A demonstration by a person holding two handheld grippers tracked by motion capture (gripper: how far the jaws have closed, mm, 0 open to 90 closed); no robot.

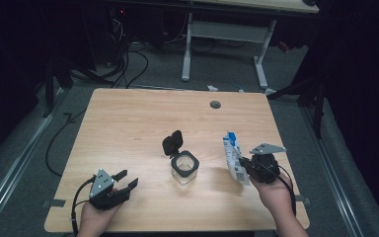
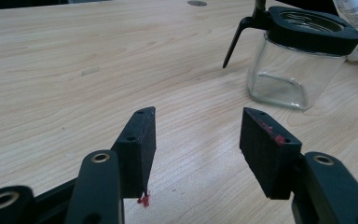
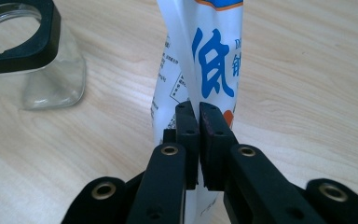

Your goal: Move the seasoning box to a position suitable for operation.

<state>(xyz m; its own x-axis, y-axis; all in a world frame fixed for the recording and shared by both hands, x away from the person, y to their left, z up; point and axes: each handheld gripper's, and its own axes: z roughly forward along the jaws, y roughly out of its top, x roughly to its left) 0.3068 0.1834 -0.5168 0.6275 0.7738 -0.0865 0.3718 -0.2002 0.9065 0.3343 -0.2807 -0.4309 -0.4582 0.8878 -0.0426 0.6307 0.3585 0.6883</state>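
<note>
Table [image 1: 128, 123]: light wood, dark room behind.
Jar [image 1: 184, 168]: mid-table, lid flipped open.
Pouch [image 1: 233, 157]: right of jar, upright, pinched in right gripper [image 1: 246, 170].
Left gripper [image 1: 126, 178]: near left, jaws apart, empty.

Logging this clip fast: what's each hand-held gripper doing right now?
Left hand-held gripper: open, nothing between its jaws, low over the table.
Right hand-held gripper: shut on the white and blue bag.
</note>
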